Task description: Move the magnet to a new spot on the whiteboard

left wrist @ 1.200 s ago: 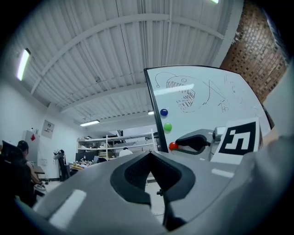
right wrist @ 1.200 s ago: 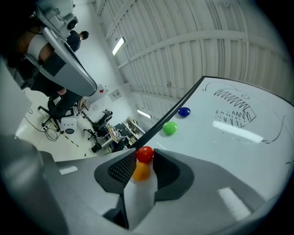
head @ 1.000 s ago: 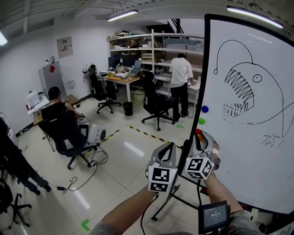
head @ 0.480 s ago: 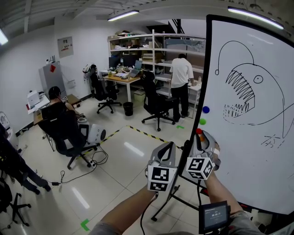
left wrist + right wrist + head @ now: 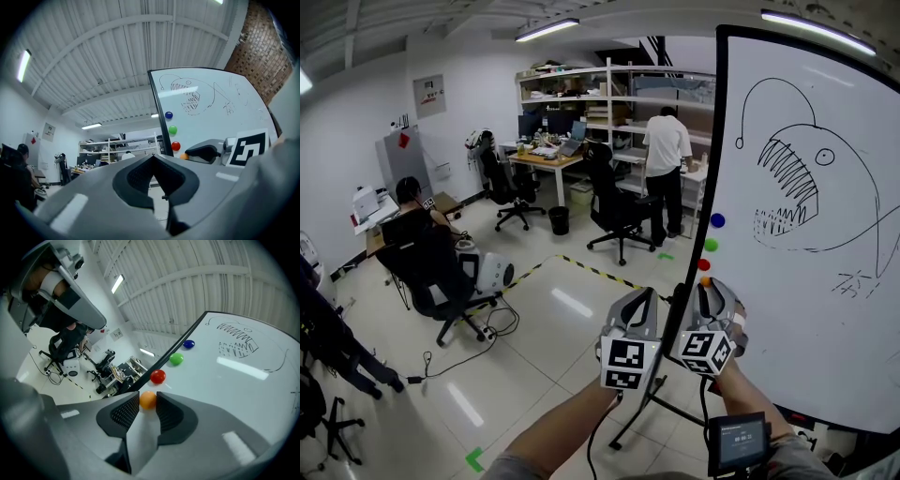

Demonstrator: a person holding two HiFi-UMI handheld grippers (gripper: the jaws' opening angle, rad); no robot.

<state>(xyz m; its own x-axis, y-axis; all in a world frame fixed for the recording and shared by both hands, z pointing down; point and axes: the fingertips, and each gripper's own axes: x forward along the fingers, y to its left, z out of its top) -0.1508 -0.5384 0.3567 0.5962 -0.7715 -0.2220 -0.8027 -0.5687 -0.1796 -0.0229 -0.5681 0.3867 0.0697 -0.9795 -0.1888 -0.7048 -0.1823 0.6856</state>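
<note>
Orange magnet [image 5: 148, 400] sat pinched at the tips of my right gripper [image 5: 147, 404], lower centre; that shallow hold might slip against the whiteboard [image 5: 234, 385]. Left gripper [image 5: 154, 164] closed, empty.

Head view: black-framed whiteboard [image 5: 825, 328] runs off the right edge, cutting its fish sketch [image 5: 787, 178]. The right claw [image 5: 707, 285] hides most of the small round orange magnet [image 5: 705, 279]. Text on the small black wrist screen [image 5: 737, 443] is too small to read.

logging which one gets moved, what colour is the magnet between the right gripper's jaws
Orange. The magnet shows best in the right gripper view.
</note>
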